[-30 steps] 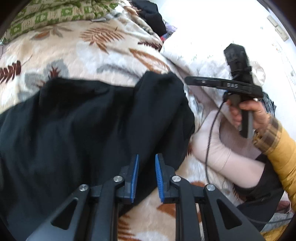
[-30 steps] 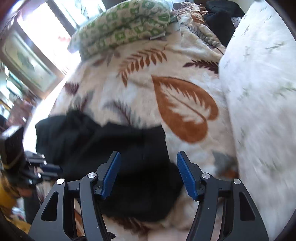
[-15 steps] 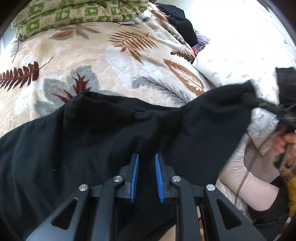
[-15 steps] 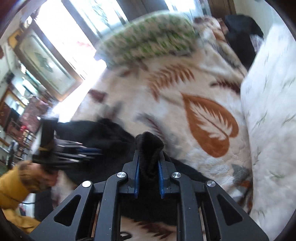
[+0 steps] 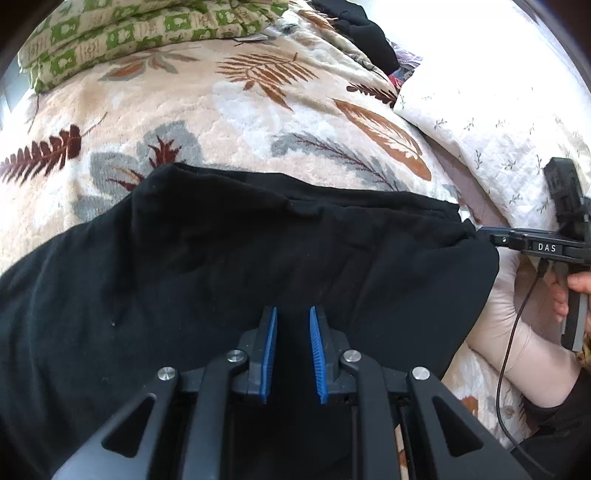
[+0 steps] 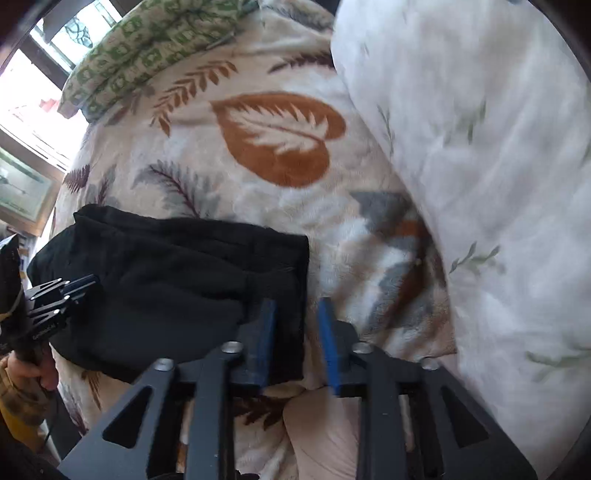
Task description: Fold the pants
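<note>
Black pants [image 5: 229, 266] lie spread across a leaf-print blanket [image 5: 229, 99] on a bed. My left gripper [image 5: 292, 350] sits low over the pants' near edge, jaws a narrow gap apart with black cloth between the blue pads. My right gripper [image 6: 297, 341] is slightly open at the pants' right edge [image 6: 288, 295], with cloth lying between its pads but not pinched. In the left wrist view the right gripper [image 5: 491, 236] touches the pants' right corner. In the right wrist view the left gripper [image 6: 88, 286] is at the pants' left side.
A white floral quilt [image 6: 480, 166] lies along the right. A green patterned pillow [image 5: 140, 33] is at the head of the bed. Dark clothes [image 5: 365, 37] are piled at the back. A beige garment [image 5: 513, 332] lies near my right hand.
The right gripper, shut on the pants' corner half a second ago, has pulled it out to the right, lowered it onto the bed and opened. The pants now lie flatter and wider.
</note>
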The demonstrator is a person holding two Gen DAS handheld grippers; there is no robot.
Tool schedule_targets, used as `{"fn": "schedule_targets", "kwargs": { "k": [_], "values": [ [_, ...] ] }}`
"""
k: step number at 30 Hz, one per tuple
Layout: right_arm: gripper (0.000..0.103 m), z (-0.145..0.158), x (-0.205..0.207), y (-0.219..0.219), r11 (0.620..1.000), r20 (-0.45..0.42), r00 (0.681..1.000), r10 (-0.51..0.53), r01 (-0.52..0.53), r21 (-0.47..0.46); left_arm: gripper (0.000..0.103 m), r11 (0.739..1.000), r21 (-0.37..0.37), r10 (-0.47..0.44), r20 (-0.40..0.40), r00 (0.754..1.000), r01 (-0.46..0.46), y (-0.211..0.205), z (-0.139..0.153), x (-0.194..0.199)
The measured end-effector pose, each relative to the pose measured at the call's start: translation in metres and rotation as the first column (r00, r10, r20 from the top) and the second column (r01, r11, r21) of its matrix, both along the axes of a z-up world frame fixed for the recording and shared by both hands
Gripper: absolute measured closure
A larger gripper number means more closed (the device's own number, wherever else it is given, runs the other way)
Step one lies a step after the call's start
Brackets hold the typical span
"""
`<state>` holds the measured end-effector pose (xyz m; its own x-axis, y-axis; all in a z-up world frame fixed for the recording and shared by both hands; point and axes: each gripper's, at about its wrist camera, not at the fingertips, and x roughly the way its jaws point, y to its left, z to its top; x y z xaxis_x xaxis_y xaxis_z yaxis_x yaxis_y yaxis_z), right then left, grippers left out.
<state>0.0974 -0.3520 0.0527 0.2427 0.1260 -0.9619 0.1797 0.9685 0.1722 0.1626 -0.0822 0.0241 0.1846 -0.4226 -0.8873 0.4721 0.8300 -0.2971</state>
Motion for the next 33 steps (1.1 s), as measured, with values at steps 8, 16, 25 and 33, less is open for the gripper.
{"fn": "schedule_targets", "kwargs": {
  "k": [8, 16, 25, 33],
  "values": [
    [0.037, 0.003, -0.018, 0.007, 0.984, 0.040, 0.987, 0.153, -0.156, 0.091, 0.083, 0.997, -0.009, -0.077, 0.075, 0.994, 0.078, 0.005, 0.022, -0.031],
    [0.041, -0.007, -0.019, 0.026, 0.942, 0.017, 0.954, 0.300, -0.299, 0.150, 0.083, 0.952, 0.024, -0.307, 0.129, 0.943, 0.307, -0.042, 0.038, -0.069],
    [0.089, 0.037, 0.007, 0.027, 0.972, 0.228, 0.960, 0.159, -0.193, 0.136, 0.082, 0.951, 0.108, -0.302, 0.099, 0.948, 0.291, -0.085, 0.011, -0.055],
    [0.050, 0.025, 0.002, 0.005, 0.965, 0.194, 0.974, 0.120, -0.161, 0.209, 0.097, 0.995, -0.086, -0.052, -0.122, 0.991, 0.041, -0.047, -0.018, -0.006]
  ]
}}
